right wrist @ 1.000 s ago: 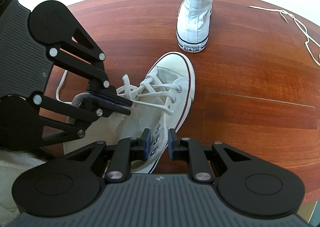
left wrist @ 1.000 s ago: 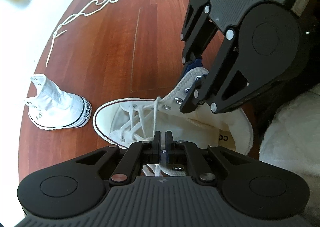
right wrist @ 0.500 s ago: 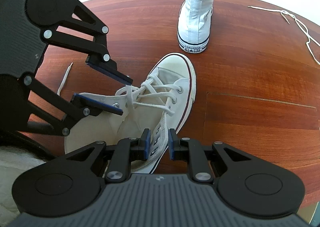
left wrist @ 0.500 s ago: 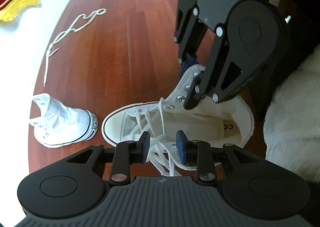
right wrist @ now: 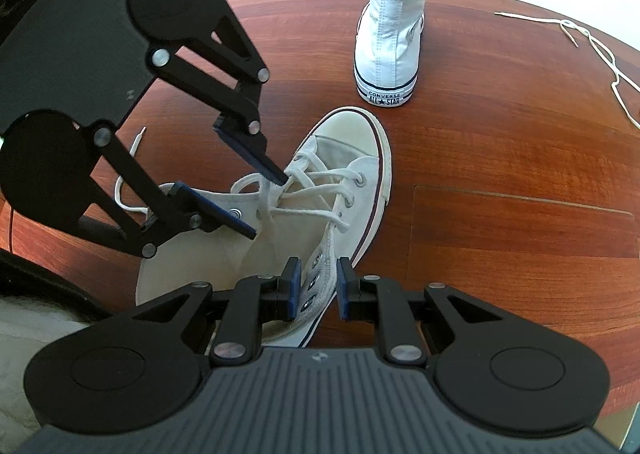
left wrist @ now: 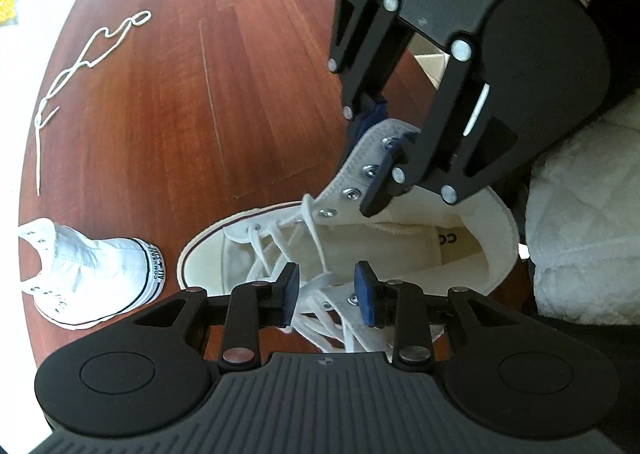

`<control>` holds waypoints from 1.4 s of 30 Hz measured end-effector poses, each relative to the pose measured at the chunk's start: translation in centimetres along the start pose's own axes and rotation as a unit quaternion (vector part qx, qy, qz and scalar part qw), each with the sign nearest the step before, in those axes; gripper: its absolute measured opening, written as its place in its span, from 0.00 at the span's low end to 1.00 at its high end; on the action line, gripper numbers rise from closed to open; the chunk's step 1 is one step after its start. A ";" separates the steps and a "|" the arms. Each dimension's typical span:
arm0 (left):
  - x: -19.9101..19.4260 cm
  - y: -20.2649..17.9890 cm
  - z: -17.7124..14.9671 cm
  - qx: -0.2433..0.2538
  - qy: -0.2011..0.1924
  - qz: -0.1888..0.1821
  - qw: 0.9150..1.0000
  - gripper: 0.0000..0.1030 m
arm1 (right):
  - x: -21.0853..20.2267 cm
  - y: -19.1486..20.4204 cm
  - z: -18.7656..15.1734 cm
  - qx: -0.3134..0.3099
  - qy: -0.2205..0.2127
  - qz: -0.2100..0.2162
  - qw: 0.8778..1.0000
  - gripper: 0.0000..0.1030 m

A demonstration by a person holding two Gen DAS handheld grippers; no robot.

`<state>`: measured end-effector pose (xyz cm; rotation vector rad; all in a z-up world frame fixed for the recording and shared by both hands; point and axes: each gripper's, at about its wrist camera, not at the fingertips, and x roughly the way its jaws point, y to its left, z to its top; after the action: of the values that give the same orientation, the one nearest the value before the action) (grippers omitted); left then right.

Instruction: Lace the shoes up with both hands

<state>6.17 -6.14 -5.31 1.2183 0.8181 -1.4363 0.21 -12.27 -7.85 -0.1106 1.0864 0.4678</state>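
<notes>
A reddish wooden table [right wrist: 500,142] carries a cream high-top shoe [right wrist: 344,150], partly laced. The right gripper [right wrist: 316,286] is clamped on the shoe's eyelet flap [right wrist: 320,270] near its top. The left gripper [left wrist: 326,290] sits above the crossed lace [right wrist: 304,190]; its jaws have just been opening and stand apart, with lace strands between them unpressed. A second white shoe [right wrist: 390,50] stands just beyond the first shoe's toe. A loose lace [left wrist: 80,66] lies well apart near the table edge. White quilted fabric [left wrist: 584,214] borders the heel side.
</notes>
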 end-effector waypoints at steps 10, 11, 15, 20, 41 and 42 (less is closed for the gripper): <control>0.2 0.1 -0.6 -0.014 0.004 -0.003 1.000 0.28 | 0.1 -0.1 0.1 -0.002 0.001 0.001 1.000 0.19; 0.3 0.1 -0.7 -0.014 0.005 -0.006 1.000 0.27 | 0.1 -0.1 0.1 -0.002 0.001 0.001 1.000 0.19; -0.1 0.1 -1.0 -0.022 0.002 -0.007 1.000 0.21 | 0.1 -0.2 0.1 -0.002 0.002 0.001 1.000 0.19; -0.7 -0.4 -1.5 -0.032 -0.001 -0.002 0.999 0.05 | 0.2 -0.3 0.1 -0.003 0.002 -0.001 1.000 0.19; -4.1 -3.0 -1.4 -0.121 -0.094 0.068 0.986 0.04 | -0.4 -0.5 -0.1 0.019 -0.009 -0.004 1.000 0.19; -4.0 -3.1 -1.3 -0.122 -0.092 0.068 0.986 0.04 | -0.4 -0.5 -0.1 0.019 -0.009 -0.004 1.000 0.19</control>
<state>3.34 -3.14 -2.18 0.9229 0.7437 -1.2763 0.18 -12.85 -7.57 -0.0761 1.0766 0.4400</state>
